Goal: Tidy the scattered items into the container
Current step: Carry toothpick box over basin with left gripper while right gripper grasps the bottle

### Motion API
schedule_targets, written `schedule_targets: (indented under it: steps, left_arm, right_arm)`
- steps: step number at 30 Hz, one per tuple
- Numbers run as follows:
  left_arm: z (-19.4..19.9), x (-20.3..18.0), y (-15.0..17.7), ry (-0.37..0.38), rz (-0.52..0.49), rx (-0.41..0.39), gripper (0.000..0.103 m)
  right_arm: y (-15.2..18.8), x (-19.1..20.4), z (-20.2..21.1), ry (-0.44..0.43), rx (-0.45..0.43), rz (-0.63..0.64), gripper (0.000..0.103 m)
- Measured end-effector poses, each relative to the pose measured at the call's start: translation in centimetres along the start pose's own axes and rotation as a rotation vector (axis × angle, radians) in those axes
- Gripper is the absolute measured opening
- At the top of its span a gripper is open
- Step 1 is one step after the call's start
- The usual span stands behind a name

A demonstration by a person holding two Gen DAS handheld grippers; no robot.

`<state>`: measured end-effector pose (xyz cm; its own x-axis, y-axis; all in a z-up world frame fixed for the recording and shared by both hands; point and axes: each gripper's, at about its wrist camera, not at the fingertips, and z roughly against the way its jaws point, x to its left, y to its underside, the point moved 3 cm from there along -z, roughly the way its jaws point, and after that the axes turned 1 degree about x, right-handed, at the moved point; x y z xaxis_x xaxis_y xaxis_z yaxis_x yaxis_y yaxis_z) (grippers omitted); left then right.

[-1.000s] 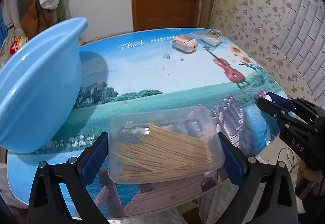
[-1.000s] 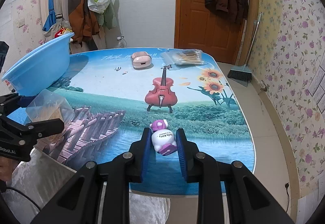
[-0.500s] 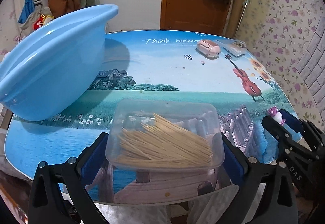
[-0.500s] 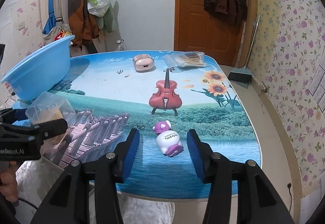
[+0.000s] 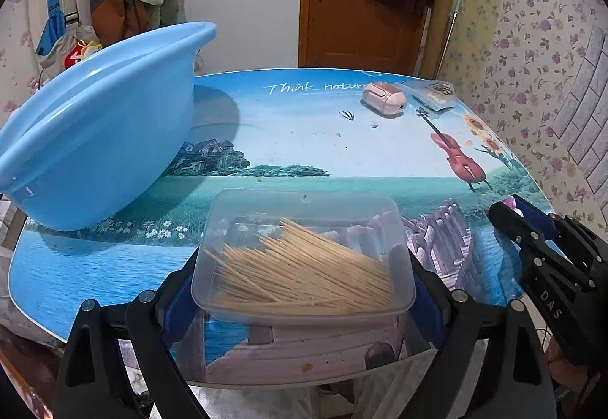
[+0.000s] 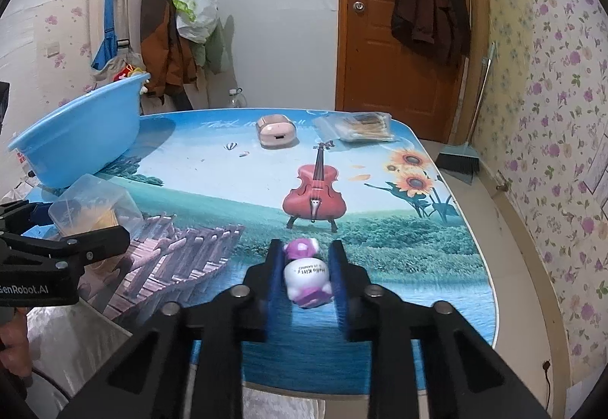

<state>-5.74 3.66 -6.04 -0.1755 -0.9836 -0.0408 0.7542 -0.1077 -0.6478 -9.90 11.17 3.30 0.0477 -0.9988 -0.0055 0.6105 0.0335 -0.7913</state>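
My left gripper is shut on a clear plastic box of toothpicks and holds it near the table's front edge; the box also shows in the right wrist view. The light blue basin stands at the far left of the table, also in the right wrist view. My right gripper is shut on a white and purple Hello Kitty toy at the table's near edge. The right gripper shows in the left wrist view.
A pink case and a clear bag of items lie at the far side of the picture-printed table. A broom leans by the door on the right. Coats hang on the back wall.
My right gripper opened half a second ago and has closed again on the toy. My left gripper has lifted the toothpick box and swung its view left toward the basin.
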Motion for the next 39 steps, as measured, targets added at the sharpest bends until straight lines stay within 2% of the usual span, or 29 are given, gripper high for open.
schedule_targets:
  steps: [11,17,23,27,31,33,39]
  left_arm:
    - [1.3,0.3,-0.1,0.04,0.014,-0.019,0.092]
    - [3.9,0.4,-0.8,0.049,0.0,-0.086,0.092]
    - [7.7,1.7,-2.3,0.033,-0.018,-0.184,0.092]
    - [10.4,3.8,-3.5,0.007,-0.007,-0.256,0.092]
    - [12.6,6.8,-4.7,-0.025,0.017,-0.318,0.092]
    - [13.2,8.2,-4.9,-0.031,0.028,-0.33,0.092]
    - [14.1,14.4,-5.4,-0.124,0.102,-0.356,0.092]
  right_arm:
    - [0.2,0.2,1.0,-0.005,-0.009,-0.015,0.024]
    - [-1.1,1.0,2.8,0.01,-0.062,0.01,0.024]
    - [-3.5,3.3,5.4,0.012,-0.16,0.068,0.024]
    - [-5.4,5.4,6.8,-0.02,-0.223,0.093,0.024]
    - [-7.4,8.4,8.4,-0.027,-0.306,0.169,0.024]
    - [-8.3,10.0,8.9,-0.044,-0.34,0.201,0.024]
    - [-10.9,15.8,8.8,-0.144,-0.396,0.266,0.024]
